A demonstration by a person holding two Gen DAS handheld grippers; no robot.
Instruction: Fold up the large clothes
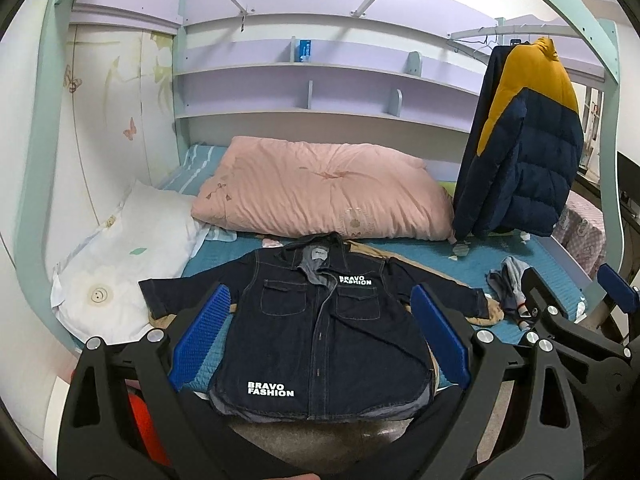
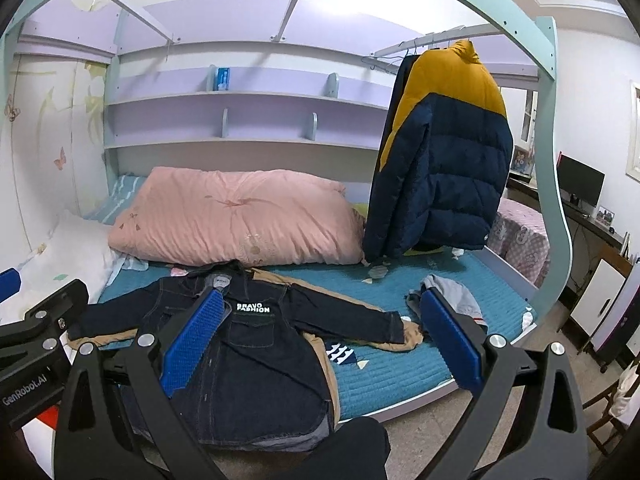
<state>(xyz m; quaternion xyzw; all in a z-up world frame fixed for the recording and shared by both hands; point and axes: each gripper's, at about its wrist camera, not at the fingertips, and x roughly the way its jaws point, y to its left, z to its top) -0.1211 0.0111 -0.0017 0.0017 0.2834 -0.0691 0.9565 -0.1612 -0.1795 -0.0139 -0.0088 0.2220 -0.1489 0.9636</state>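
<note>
Even indoor light, sharp focus, strong fisheye bending, dark vignetted corners.

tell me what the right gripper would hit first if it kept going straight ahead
Most likely the denim jacket or the blue bedspread beside it; depth is hard to judge. The right gripper is open, empty, and aimed low over the bed.

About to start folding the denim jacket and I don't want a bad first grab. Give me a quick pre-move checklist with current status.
1. Denim jacket spread flat, front up: ok.
2. Both sleeves out to the sides: ok.
3. Left gripper open, holding nothing: ok.
4. Right gripper open, holding nothing: ok.
5. Jacket alone on the blue bed cover: not ok, a tan garment lies under it.
6. Front fully fastened: cannot tell.
</note>
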